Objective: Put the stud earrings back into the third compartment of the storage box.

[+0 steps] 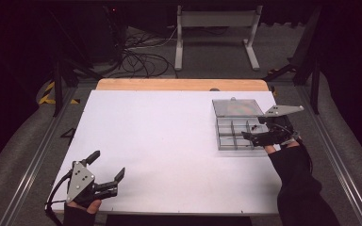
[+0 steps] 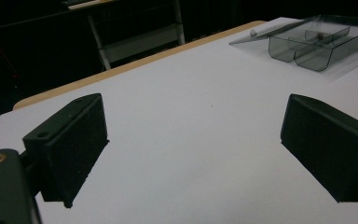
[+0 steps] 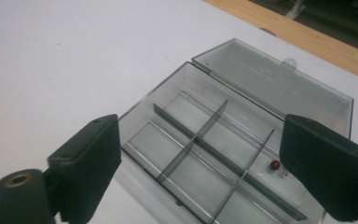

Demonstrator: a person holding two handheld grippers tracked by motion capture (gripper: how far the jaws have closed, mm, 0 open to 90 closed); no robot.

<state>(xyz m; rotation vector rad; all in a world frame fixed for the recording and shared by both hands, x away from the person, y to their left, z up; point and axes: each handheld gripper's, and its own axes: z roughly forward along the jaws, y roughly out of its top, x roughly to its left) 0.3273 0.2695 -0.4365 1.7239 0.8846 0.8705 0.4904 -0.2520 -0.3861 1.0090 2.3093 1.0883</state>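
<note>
- We see the white table [image 1: 160, 150], with the compartment box [image 1: 235, 123] near its far right corner, long axis running toward the far edge, its lid [image 3: 279, 86] swung open flat on the far side.
- The box is clear smoky plastic, split by dividers into small cells; one tiny red bead [image 3: 275, 164] lies in one of them.
- Our right gripper [image 1: 252, 129] hovers over the box, jaws wide apart, holding nothing.
- Our left gripper [image 1: 107, 165] sits at the near left corner, jaws spread, also empty.
</note>
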